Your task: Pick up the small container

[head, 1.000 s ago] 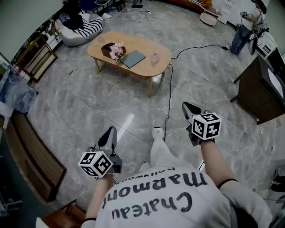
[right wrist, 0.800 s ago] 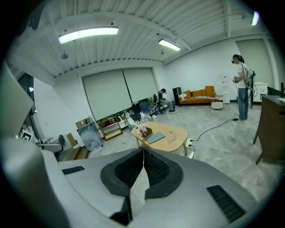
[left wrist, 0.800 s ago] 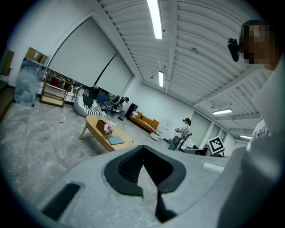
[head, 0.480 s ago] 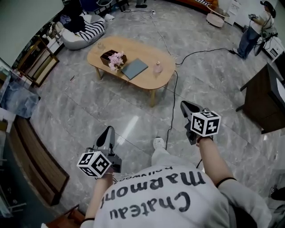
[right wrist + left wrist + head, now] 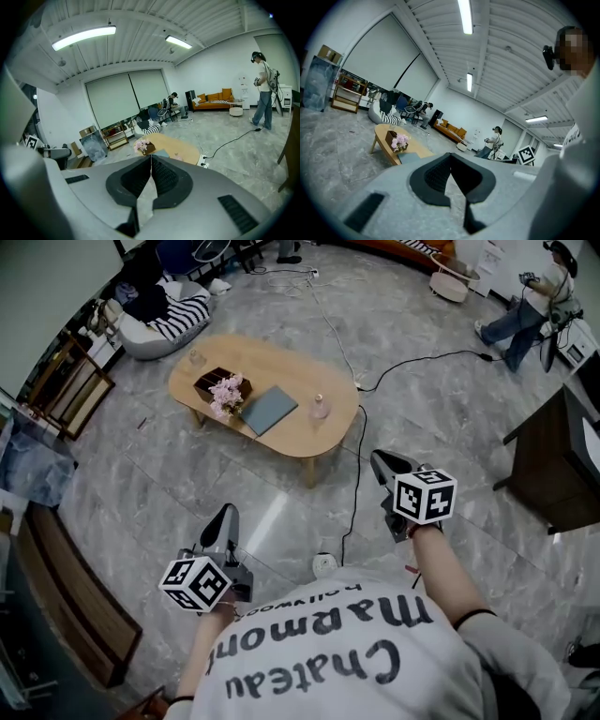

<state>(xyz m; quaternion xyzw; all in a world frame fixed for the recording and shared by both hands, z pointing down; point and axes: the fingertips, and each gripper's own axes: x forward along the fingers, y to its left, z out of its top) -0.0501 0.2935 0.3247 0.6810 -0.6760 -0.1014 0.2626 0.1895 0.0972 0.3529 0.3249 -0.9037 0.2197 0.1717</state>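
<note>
The left gripper and the right gripper both keep nothing, fingers together. The small container stands on the counter, well apart from both.

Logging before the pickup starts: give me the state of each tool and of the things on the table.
left tool: shut, empty.
right tool: shut, empty.
small container: upright on the table, not held.
grey-blue book: closed, lying flat.
flower box: upright.
</note>
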